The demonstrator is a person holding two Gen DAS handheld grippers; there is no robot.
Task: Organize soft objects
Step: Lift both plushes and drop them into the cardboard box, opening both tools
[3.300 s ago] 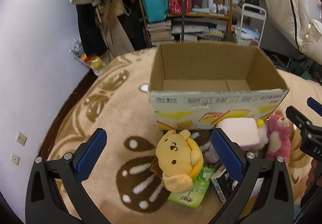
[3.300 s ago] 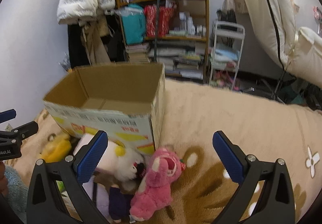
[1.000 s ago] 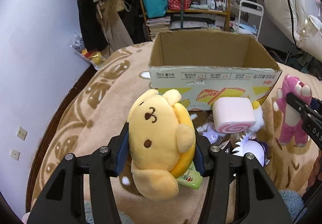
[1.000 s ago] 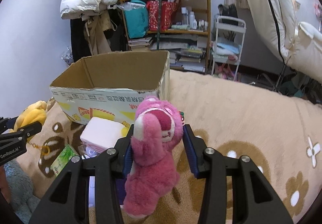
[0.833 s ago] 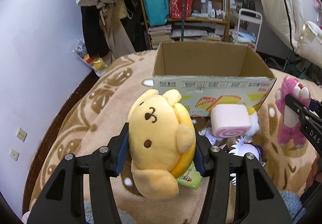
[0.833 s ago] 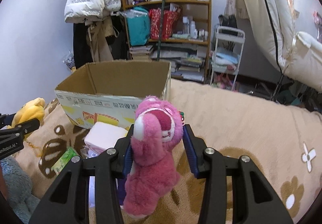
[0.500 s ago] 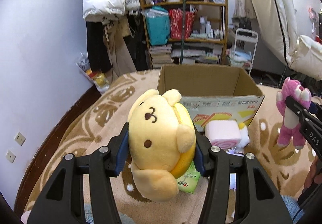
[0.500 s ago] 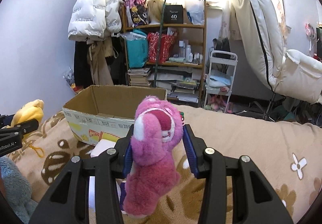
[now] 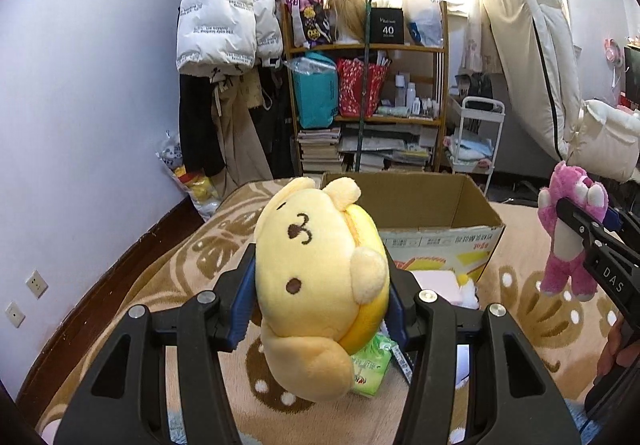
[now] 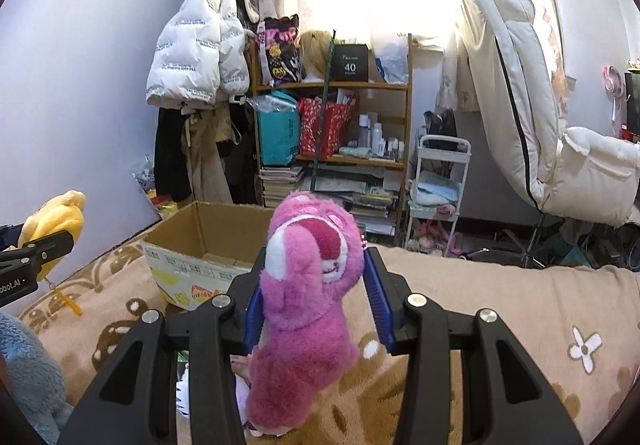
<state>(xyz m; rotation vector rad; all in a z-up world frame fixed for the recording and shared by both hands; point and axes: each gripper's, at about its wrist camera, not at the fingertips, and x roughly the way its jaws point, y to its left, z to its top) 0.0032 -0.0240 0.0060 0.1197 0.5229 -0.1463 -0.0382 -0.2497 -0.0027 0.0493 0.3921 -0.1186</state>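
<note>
Lifting both toys clear of the brown patterned blanket [image 9: 152, 285], you now carry them higher than a second ago, toward the open cardboard box [image 9: 440, 213]. Your left gripper [image 9: 320, 309] has its fingers clamped on the yellow dog plush [image 9: 316, 277], round and squashed at the sides. Your right gripper [image 10: 316, 309] pinches the pink bear plush [image 10: 308, 305], shaggy, legs dangling. A pink-and-white cushion toy [image 9: 436, 285] waits beside the box.

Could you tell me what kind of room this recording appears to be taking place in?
It looks like a lived-in bedroom or small living room at home. A cluttered wooden shelf holds books, bags and bottles, a white puffer jacket hangs on the wall, and a beige patterned blanket covers the soft surface under the cardboard box.
</note>
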